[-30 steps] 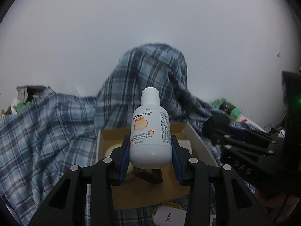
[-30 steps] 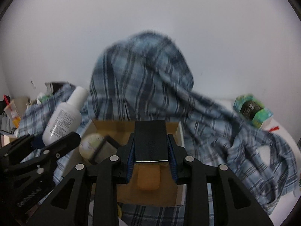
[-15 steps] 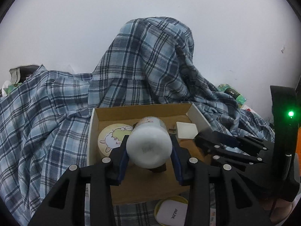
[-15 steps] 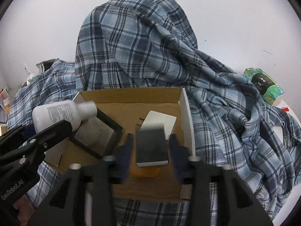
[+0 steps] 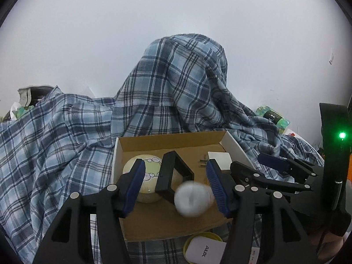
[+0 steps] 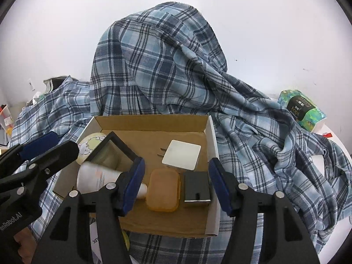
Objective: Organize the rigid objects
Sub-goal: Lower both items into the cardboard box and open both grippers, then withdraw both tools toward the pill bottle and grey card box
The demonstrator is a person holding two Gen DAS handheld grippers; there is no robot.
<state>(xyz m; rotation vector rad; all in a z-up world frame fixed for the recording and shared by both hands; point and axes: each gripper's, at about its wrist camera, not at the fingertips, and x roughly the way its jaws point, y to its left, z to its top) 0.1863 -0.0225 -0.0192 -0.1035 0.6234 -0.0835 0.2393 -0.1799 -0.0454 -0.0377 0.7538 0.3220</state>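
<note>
An open cardboard box [image 5: 171,142] [image 6: 154,123] lies on a plaid cloth. My left gripper [image 5: 176,167] [image 6: 63,144] hangs over its left half with its jaws opening. A white bottle [image 5: 192,199] [image 6: 99,179], blurred, lies between them close to the right pad, with the left pad well clear of it. Over the right half my right gripper [image 6: 177,165] [image 5: 247,161] is also opening. A small black block [image 6: 197,189] rests on the box floor between its pads, untouched. Beside the block lies an orange case [image 6: 162,192].
The box also holds a round cartoon tin [image 5: 143,182] [image 6: 90,145], a black square frame [image 5: 173,176] [image 6: 112,151] and a white charger [image 5: 220,160] [image 6: 181,157]. A blue plaid shirt [image 6: 165,66] is heaped behind. A green packet [image 6: 301,107] lies right, a yellow lid [image 5: 204,248] near me.
The left jaws spread and the bottle, upright in them before, now lies loose in the box. The right jaws let go of the black block, which now rests on the box floor.
</note>
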